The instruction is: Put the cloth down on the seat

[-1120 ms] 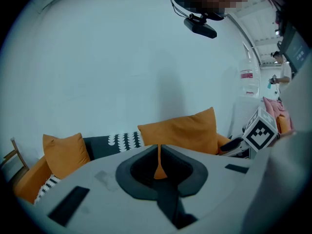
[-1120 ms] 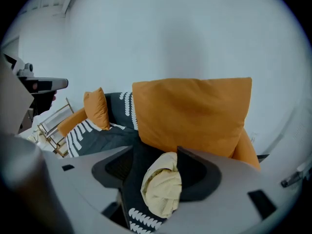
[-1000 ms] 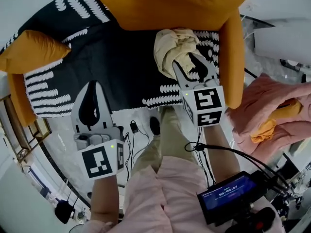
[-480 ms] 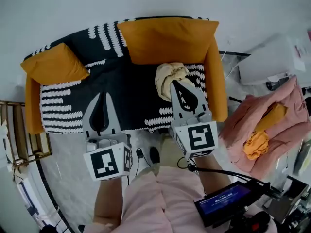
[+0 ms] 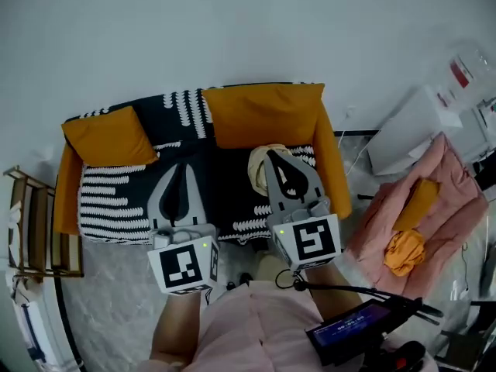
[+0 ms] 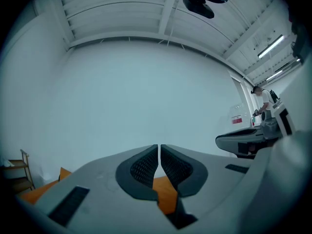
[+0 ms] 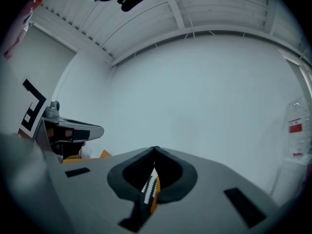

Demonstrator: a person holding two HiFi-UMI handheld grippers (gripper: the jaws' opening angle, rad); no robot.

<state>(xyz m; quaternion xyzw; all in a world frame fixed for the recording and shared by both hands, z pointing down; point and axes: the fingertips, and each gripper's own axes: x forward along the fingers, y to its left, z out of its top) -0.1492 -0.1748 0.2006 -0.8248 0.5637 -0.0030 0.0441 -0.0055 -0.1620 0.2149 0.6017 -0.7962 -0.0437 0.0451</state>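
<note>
Left gripper [image 5: 184, 170] and right gripper [image 5: 270, 157], held side by side in front of the person, both pointing forward. The left jaws are almost together, with a thin slit between the pads. The right jaws meet at the tips. Neither grips anything.

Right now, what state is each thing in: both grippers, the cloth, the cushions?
left gripper: shut, empty.
right gripper: shut, empty.
cloth: crumpled, lying on the sofa seat, not gripped.
large orange cushion: upright against the backrest.
small orange cushion: propped at the end away from the cloth.
</note>
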